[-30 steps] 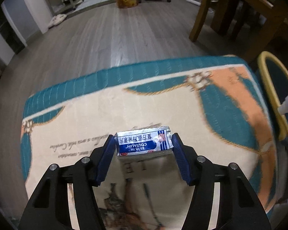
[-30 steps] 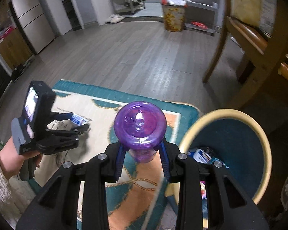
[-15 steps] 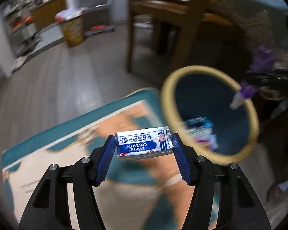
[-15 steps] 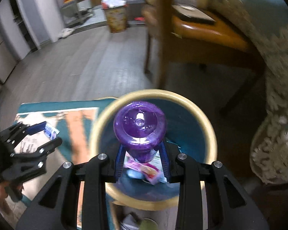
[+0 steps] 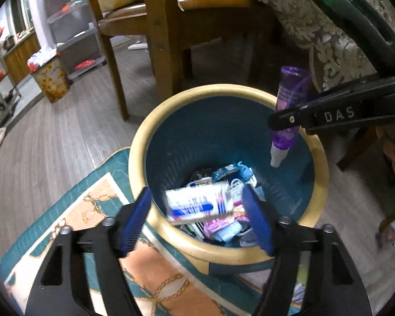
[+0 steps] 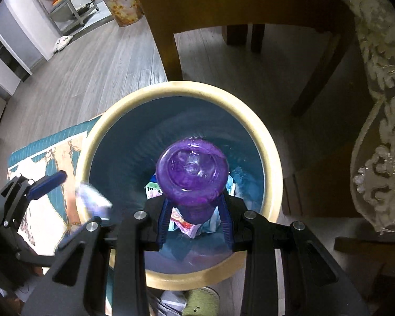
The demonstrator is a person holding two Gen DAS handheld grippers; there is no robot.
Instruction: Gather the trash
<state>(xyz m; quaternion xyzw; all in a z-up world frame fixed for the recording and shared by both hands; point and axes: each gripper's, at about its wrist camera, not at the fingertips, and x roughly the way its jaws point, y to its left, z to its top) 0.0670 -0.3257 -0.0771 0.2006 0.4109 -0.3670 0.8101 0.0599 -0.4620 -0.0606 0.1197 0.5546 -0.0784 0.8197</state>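
Observation:
A blue bin with a cream rim (image 5: 144, 142) (image 6: 266, 142) stands on the floor, with wrappers inside. My left gripper (image 5: 197, 210) is open over the bin's near rim; the blue and white medicine box (image 5: 197, 204) is loose and blurred between its fingers, over the bin. In the right wrist view the box (image 6: 94, 200) is a blur at the bin's left rim beside the left gripper (image 6: 63, 200). My right gripper (image 6: 194, 218) is shut on a purple bottle (image 6: 192, 173) (image 5: 289, 105), held cap down over the bin opening.
A teal and orange rug (image 5: 97, 210) lies under the bin's left side. A wooden chair (image 5: 160, 34) stands just behind the bin. A lace tablecloth (image 6: 381, 105) hangs at right. A floral waste bin (image 5: 51, 81) and metal shelves stand far back.
Both grippers moved from above the rug to over the bin. The left gripper has opened and let go of the medicine box, which is dropping. The right still holds the bottle.

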